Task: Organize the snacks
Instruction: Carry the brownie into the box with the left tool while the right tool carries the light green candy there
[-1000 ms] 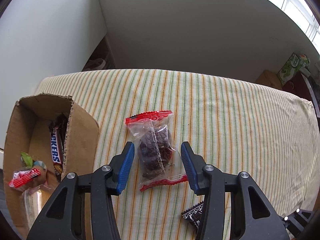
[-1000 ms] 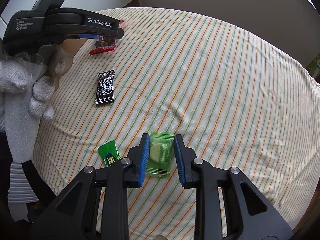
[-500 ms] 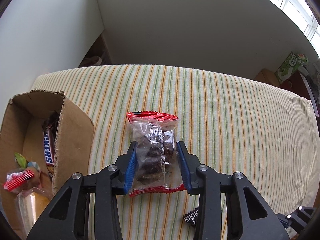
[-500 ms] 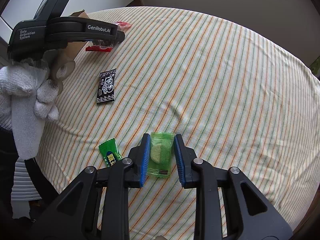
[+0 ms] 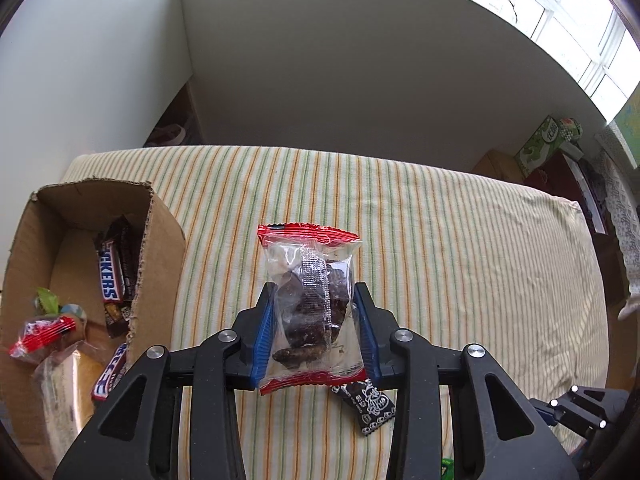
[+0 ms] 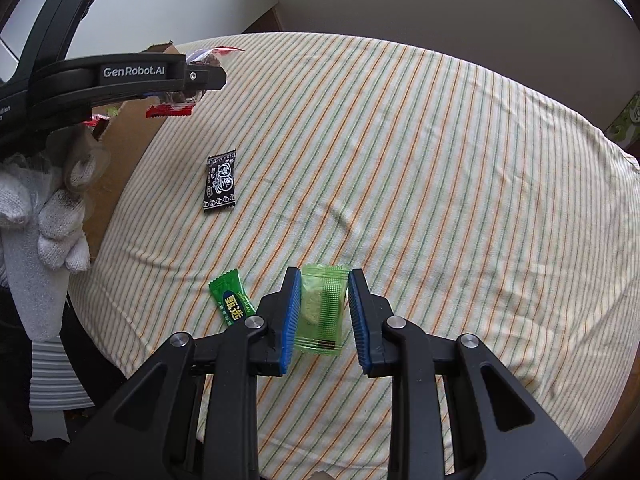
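Note:
My left gripper (image 5: 314,292) is shut on a clear packet with red ends (image 5: 308,256) full of dark pieces, held above the striped cloth. To its left stands an open cardboard box (image 5: 160,264) holding a Snickers bar (image 5: 110,276) and other wrapped snacks. In the right wrist view, my right gripper (image 6: 324,276) is shut on a light green packet (image 6: 322,308), just above the cloth. The left gripper (image 6: 192,80) shows at the upper left of that view, beside the box (image 6: 128,136), with the packet's red end (image 6: 170,110) hanging under it.
A black printed packet (image 6: 220,186) lies on the striped cloth (image 6: 440,160) between the grippers, also seen as the black packet (image 5: 366,404). A dark green candy (image 6: 232,298) lies left of my right fingers. A gloved hand (image 6: 52,220) holds the left tool. Walls stand behind the table.
My left jaws closed on the clear packet and lifted it off the cloth. My right gripper rose slightly with the light green packet still in it.

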The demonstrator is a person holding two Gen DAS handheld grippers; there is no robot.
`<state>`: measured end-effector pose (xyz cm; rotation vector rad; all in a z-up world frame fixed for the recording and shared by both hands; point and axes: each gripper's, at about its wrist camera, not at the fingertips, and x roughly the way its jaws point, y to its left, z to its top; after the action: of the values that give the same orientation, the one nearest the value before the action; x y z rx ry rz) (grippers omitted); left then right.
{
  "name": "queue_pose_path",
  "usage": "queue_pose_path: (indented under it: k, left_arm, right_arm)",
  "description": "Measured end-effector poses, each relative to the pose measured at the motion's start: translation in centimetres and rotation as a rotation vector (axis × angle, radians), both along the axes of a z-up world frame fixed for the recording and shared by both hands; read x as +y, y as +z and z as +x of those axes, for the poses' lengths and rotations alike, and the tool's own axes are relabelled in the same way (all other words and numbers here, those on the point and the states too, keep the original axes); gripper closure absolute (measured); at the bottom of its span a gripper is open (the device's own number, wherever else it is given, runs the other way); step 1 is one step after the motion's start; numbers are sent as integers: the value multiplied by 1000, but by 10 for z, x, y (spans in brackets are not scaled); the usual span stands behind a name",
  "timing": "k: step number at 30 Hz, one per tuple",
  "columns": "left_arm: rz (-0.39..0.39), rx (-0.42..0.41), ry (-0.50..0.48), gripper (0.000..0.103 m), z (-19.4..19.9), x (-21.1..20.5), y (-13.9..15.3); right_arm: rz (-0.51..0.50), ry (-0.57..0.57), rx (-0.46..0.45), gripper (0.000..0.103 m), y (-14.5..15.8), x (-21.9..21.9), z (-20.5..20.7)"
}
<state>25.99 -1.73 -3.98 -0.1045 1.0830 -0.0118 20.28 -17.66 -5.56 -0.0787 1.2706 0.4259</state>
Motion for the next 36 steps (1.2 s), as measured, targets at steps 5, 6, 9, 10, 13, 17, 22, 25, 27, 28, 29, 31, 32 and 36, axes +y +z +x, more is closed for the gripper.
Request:
queue_pose_path:
  k: [5, 6, 9, 10, 13, 17, 22, 25, 27, 28, 29, 31, 32, 36]
  left_arm:
    - [-8, -42, -3, 68, -19, 14, 25]
    - [-8, -50, -1, 68, -21, 17, 29]
    - [1, -78, 11, 68, -42, 34, 50]
    - [5, -84, 18, 68, -40, 38, 55]
    - [11, -102, 42, 68, -47, 62, 64]
    - [24, -119, 79, 68, -55, 92, 74]
    - [35, -126, 118, 68, -60, 128, 78]
    - [36, -121, 139, 68, -60, 146, 76]
    - [32, -114, 149, 68, -59, 156, 72]
    - [29, -111, 154, 68, -58, 161, 70]
    - [25, -107, 159, 68, -57, 166, 68]
    - [16, -100, 167, 68, -55, 175, 63]
    - [10, -95, 170, 68, -53, 178, 61]
    - [-16, -76, 183, 68, -44, 191, 50]
  right_arm:
    - [30, 1, -48, 78, 32, 4, -8]
    - [35, 3, -59, 78, 38, 7, -9]
    - [43, 17, -92, 78, 57, 22, -9]
    - [44, 26, -101, 78, 63, 26, -8]
    - [39, 53, -125, 78, 76, 49, 1]
    - [38, 81, -145, 78, 87, 82, 12]
    - [52, 115, -160, 78, 94, 122, 27]
    - [59, 135, -161, 78, 96, 147, 37]
    - [66, 150, -158, 78, 96, 164, 44]
    - [70, 159, -155, 78, 95, 171, 47]
    - [73, 165, -155, 78, 94, 178, 50]
    - [78, 174, -154, 78, 93, 192, 56]
    - [82, 178, -150, 78, 91, 198, 61]
    - [84, 191, -128, 78, 78, 223, 76]
